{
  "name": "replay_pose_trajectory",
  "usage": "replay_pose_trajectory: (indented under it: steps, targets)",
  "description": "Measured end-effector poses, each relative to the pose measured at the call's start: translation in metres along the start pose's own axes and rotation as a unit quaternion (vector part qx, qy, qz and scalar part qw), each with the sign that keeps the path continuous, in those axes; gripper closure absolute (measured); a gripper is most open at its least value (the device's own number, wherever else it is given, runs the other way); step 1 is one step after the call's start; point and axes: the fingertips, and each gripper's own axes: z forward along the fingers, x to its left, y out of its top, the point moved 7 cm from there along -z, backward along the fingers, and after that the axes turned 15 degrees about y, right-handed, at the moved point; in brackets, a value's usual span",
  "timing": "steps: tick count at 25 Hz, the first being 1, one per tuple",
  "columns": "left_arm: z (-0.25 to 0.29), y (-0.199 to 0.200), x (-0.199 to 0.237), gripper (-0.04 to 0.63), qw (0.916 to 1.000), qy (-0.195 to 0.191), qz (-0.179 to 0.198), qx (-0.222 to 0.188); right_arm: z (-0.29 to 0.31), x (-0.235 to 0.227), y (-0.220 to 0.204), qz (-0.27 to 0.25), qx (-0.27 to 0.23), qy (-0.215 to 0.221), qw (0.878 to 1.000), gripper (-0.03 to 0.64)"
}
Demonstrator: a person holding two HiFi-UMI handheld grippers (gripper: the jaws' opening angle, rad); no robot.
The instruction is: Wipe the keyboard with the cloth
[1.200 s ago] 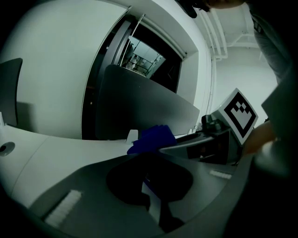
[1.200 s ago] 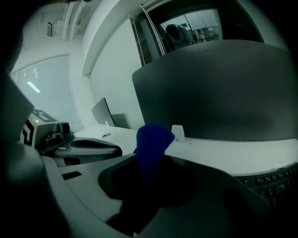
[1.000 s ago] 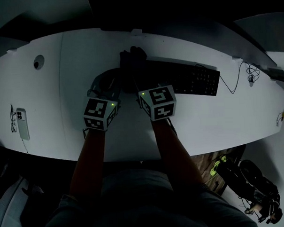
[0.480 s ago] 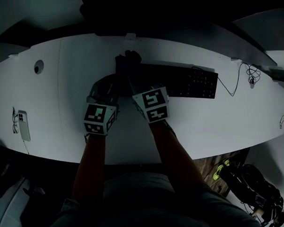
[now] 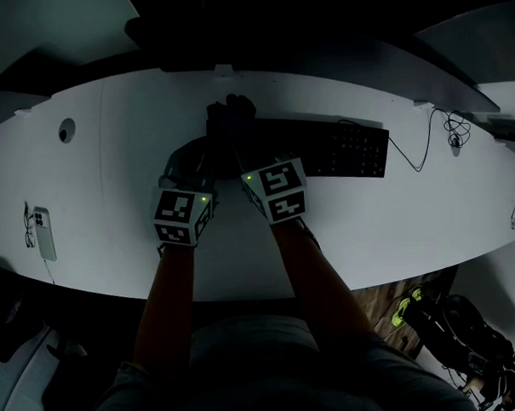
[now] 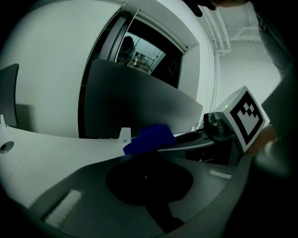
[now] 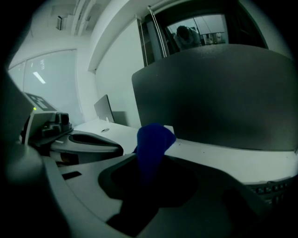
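The black keyboard (image 5: pixel 344 150) lies on the white desk (image 5: pixel 120 189), and its keys show at the low right of the right gripper view (image 7: pixel 274 188). A blue cloth (image 7: pixel 151 146) rises from between the jaws of my right gripper (image 5: pixel 234 140), which is shut on it. In the dim head view the cloth (image 5: pixel 230 115) looks dark and sits over the keyboard's left end. My left gripper (image 5: pixel 187 163) stands open just left of the right one, over bare desk, with nothing in it. The left gripper view shows the cloth (image 6: pixel 150 138) ahead, beside the right gripper's marker cube (image 6: pixel 244 118).
A phone (image 5: pixel 43 231) on a cable lies at the desk's left edge. A round cable hole (image 5: pixel 66 130) sits at the back left. The keyboard's cable (image 5: pixel 426 155) runs right. A dark panel (image 7: pixel 223 93) stands behind the desk. Shoes and bags lie on the floor at the lower right.
Both grippers have shifted slightly to the left and farther up the desk. The cloth went along in the right gripper, staying at the keyboard's left end.
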Motion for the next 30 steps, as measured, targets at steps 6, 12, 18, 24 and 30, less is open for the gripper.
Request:
replay_pose_trajectory:
  steps: [6,12,18,24,30]
  targets:
    - [0.005,0.003,-0.01,0.591,1.0,-0.004,0.004,0.002,-0.012,-0.009,-0.003,0.008,-0.003,-0.006,1.0,0.5]
    - [0.008,0.003,-0.021,0.59,0.9999,-0.009,0.01,0.005,-0.024,-0.017,-0.007,0.01,-0.005,-0.015,1.0,0.5]
    - [0.012,0.004,-0.031,0.591,0.9998,-0.011,0.014,0.008,-0.038,-0.025,-0.009,0.006,-0.006,-0.026,1.0,0.5]
    - [0.012,0.003,-0.043,0.59,0.9997,-0.015,0.019,0.01,-0.053,-0.033,-0.016,0.009,-0.011,-0.038,0.999,0.5]
    - [0.015,0.004,-0.059,0.59,0.9994,-0.022,0.023,0.01,-0.072,-0.048,-0.023,0.021,-0.017,-0.053,0.998,0.5]
